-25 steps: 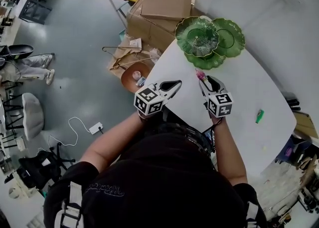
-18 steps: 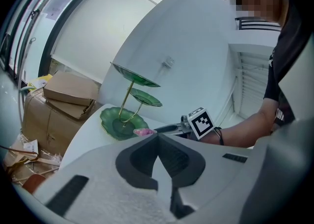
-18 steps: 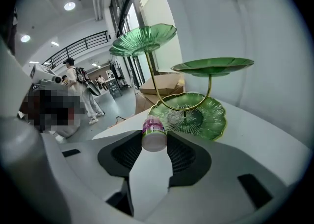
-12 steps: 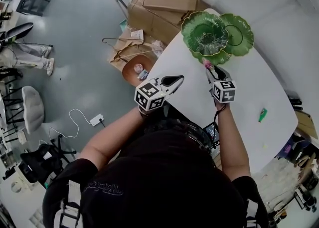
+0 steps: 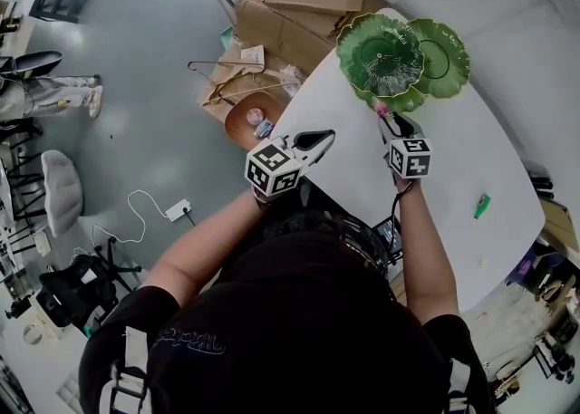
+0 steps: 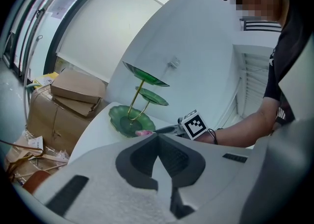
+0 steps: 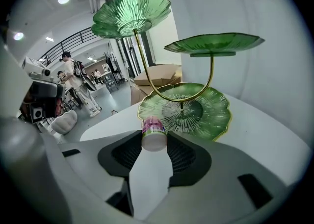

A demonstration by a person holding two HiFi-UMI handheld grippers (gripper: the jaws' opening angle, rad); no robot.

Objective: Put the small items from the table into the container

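Note:
A green three-tier dish stand [image 5: 388, 48] rises at the far end of the white table [image 5: 362, 177]. My right gripper [image 5: 386, 120] is shut on a small pink bottle [image 5: 381, 111] just short of the stand's bottom dish. In the right gripper view the bottle [image 7: 154, 134] lies between the jaws, white end toward the camera, before the lowest dish [image 7: 196, 112]. My left gripper [image 5: 323, 139] hovers over the table's left edge, shut and empty. The left gripper view shows the stand [image 6: 131, 119] ahead. A small green item [image 5: 481, 206] lies on the table's right side.
Cardboard boxes [image 5: 304, 0] stand on the floor beyond the table's left edge, with wire hangers [image 5: 227, 86] and a brown round dish [image 5: 246, 120] beside them. A person [image 5: 50, 100] is on the floor at far left. A wall lies behind the stand.
My right gripper has carried the pink bottle forward, closer to the green stand's bottom dish. The left gripper has stayed about where it was, shut.

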